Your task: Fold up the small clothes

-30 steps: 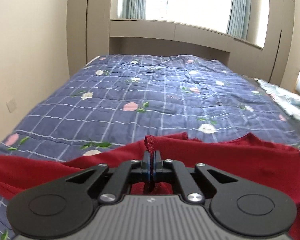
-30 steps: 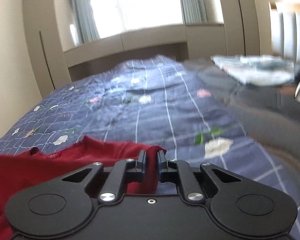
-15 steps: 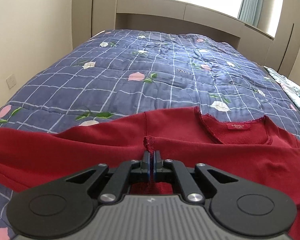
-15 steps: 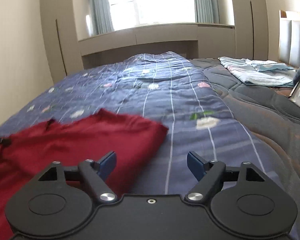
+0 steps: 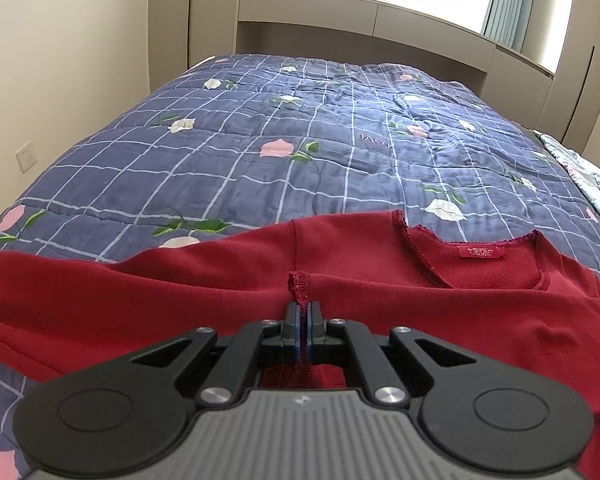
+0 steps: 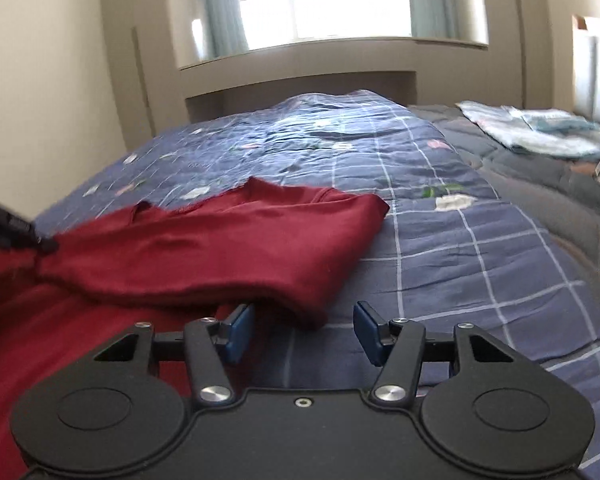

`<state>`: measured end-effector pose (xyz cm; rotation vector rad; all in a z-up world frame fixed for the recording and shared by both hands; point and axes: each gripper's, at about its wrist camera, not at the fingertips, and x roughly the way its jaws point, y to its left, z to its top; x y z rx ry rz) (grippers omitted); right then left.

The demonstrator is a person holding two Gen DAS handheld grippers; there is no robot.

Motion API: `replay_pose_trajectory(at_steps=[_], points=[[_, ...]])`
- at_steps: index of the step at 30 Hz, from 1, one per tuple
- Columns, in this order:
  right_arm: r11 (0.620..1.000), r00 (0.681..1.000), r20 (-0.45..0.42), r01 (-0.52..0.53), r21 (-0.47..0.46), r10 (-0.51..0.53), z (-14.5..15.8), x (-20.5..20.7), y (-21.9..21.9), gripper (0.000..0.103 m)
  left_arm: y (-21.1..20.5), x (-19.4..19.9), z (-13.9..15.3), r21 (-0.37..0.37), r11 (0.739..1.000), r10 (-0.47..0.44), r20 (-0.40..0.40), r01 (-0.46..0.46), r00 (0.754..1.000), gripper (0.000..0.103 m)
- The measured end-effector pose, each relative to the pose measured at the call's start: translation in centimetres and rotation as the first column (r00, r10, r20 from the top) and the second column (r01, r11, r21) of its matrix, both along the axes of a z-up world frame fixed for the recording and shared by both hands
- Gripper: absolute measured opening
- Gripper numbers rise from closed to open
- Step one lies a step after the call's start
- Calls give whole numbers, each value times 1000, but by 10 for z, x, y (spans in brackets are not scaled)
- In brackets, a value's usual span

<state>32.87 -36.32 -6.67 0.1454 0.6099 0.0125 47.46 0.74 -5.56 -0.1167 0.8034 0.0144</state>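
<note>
A dark red long-sleeved top [image 5: 380, 264] lies on the blue checked quilt [image 5: 320, 152], neckline and label facing up. My left gripper [image 5: 302, 322] is shut on a hemmed edge of the top, holding it just above the cloth. In the right wrist view the top [image 6: 228, 256] lies with one side folded over itself. My right gripper [image 6: 304, 334] is open and empty, low over the quilt just in front of the folded edge. The left gripper [image 6: 4, 234] shows at the far left, pinching the red cloth.
The quilt [image 6: 440, 240] covers the bed up to a beige window ledge [image 5: 364, 20]. A light folded cloth [image 6: 536, 132] lies on a grey cover [image 6: 548, 184] at the right. A wall with a socket [image 5: 26, 156] runs along the left.
My right gripper opened and let go of the red top, which now lies folded over. My left gripper kept its hold and sank lower toward the bed.
</note>
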Motion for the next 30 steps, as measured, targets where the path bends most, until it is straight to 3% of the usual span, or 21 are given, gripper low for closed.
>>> replay_pose_trajectory(at_steps=[3, 5, 7, 9, 11, 15, 17, 22, 25, 28, 30], points=[[995, 998, -12, 57, 80, -56, -6, 9, -4, 53, 1, 0, 0, -7, 1000, 6, 1, -6, 1000, 2], [988, 996, -14, 91, 126, -90, -7, 13, -8, 47, 2, 1, 0, -8, 1000, 10, 0, -10, 1000, 2], [980, 995, -8, 104, 170, -104, -6, 12, -12, 28, 1, 2, -1, -3, 1000, 13, -5, -13, 1000, 2], [976, 993, 10, 117, 183, -121, -2, 9, -16, 16, 1, 2, -1, -1, 1000, 11, -6, -11, 1000, 2], [979, 990, 37, 130, 158, -137, 5, 5, -17, 10, 2, 2, -2, -7, 1000, 6, -9, -6, 1000, 2], [989, 985, 95, 148, -17, -146, 22, -3, -10, 7, -1, 1, -5, -14, 1000, -9, -18, 8, 1000, 2], [988, 989, 72, 134, -81, -128, 22, 0, -8, 7, -5, 1, -6, 19, 1000, -14, -15, 14, 1000, 2], [965, 994, 21, 112, -236, -110, 2, 6, 0, 9, -5, 2, -8, 10, 1000, -4, -17, 4, 1000, 2], [919, 994, 62, 111, -378, -94, -1, 1, 16, 9, -5, 1, -7, 9, 1000, -4, -16, 4, 1000, 2], [832, 990, 132, 111, -544, -46, 3, -4, 35, 11, -5, 1, -8, 13, 1000, -7, -18, 7, 1000, 2], [795, 992, 126, 93, -600, -21, 0, -3, 39, 11, -6, 1, -9, 27, 1000, -14, -18, 15, 1000, 2]])
